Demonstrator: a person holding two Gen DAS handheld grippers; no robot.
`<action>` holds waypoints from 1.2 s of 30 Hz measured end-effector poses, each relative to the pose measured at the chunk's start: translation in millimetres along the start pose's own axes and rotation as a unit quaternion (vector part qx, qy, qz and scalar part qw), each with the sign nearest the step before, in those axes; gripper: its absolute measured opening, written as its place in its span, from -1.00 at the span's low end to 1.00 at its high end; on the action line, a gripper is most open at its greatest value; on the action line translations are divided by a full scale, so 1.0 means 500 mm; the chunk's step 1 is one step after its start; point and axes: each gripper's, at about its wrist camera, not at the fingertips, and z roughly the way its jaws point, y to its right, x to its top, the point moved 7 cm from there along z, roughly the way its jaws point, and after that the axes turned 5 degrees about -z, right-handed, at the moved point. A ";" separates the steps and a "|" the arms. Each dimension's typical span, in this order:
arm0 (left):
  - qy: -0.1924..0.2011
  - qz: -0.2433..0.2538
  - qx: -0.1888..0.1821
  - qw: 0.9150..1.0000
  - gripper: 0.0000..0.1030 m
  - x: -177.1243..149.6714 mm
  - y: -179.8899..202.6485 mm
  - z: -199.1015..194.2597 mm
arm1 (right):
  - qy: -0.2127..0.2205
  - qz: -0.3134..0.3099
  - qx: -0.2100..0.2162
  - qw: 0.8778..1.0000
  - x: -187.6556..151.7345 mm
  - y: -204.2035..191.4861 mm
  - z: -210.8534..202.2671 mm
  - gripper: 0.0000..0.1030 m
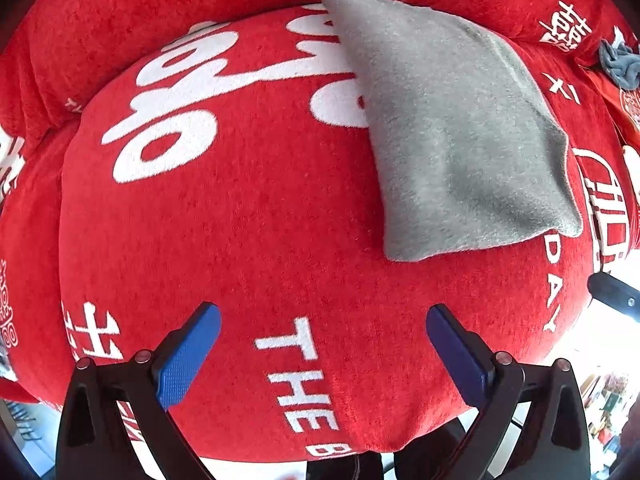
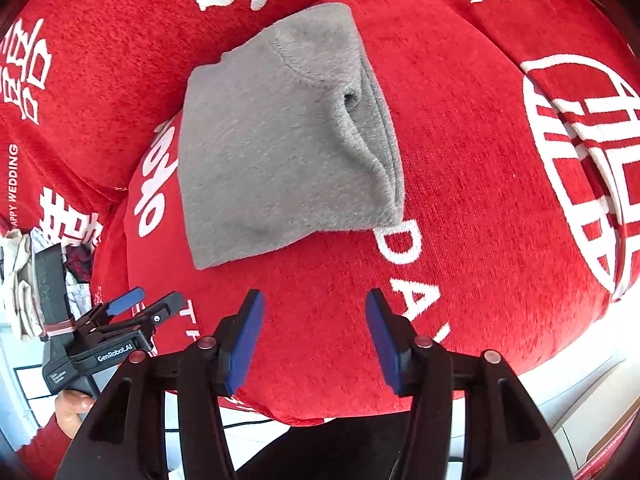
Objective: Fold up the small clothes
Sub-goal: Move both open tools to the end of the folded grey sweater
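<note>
Left wrist view: the left tongs (image 1: 323, 344) stand wide apart with nothing between the blue pads, pointing down at a red cushion (image 1: 248, 240) printed with white lettering. The grey garment (image 1: 448, 132) lies folded up and to the right of the tongs, well apart from them, its near corner resting on the cushion top and its far tip reaching the seam against the red backrest (image 1: 140, 20). A crumpled blue-grey cloth (image 1: 620, 64) sits at the far right edge. Part of the other tool (image 1: 612, 292) shows dark at the right.

Right wrist view: the right tongs (image 2: 315, 344) are partly apart and empty, hovering over the cushion's front. The grey garment (image 2: 280, 132) lies ahead of them, folded into a compact shape; a loose pucker runs down its right side and the hemmed edges there do not lie quite flush. The left tongs (image 2: 132, 304) appear at lower left, held in a person's hand (image 2: 74, 404) in a red sleeve.

By the look of it, this fold is laid down and both tools are clear of it. The next move calls either for pressing that pucker flat or for fetching another piece, perhaps the blue-grey cloth. The cushion curves away on all sides, with free surface left of the garment; its front edge falls off just under the tongs.
</note>
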 end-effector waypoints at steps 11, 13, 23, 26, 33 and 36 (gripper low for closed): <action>-0.027 -0.027 -0.014 0.999 1.00 -0.061 -0.081 0.012 | -0.013 0.007 0.003 1.000 -0.032 -0.011 0.009 0.10; -0.022 -0.041 -0.016 0.999 1.00 -0.061 -0.093 0.011 | -0.018 0.007 0.002 1.000 -0.023 -0.007 0.011 0.10; 0.002 -0.085 -0.006 0.996 1.00 0.065 -0.087 -0.010 | -0.022 0.000 0.018 1.000 0.127 0.027 0.000 0.10; 0.004 -0.089 0.001 0.996 1.00 0.110 -0.069 -0.016 | -0.020 -0.014 0.016 1.000 0.177 0.039 -0.006 0.10; 0.005 -0.087 0.019 0.996 1.00 0.193 0.016 -0.015 | -0.021 -0.023 0.017 0.999 0.282 0.092 -0.007 0.10; 0.004 -0.085 0.022 0.996 1.00 0.213 0.036 -0.015 | -0.021 -0.021 0.020 0.999 0.308 0.108 -0.004 0.10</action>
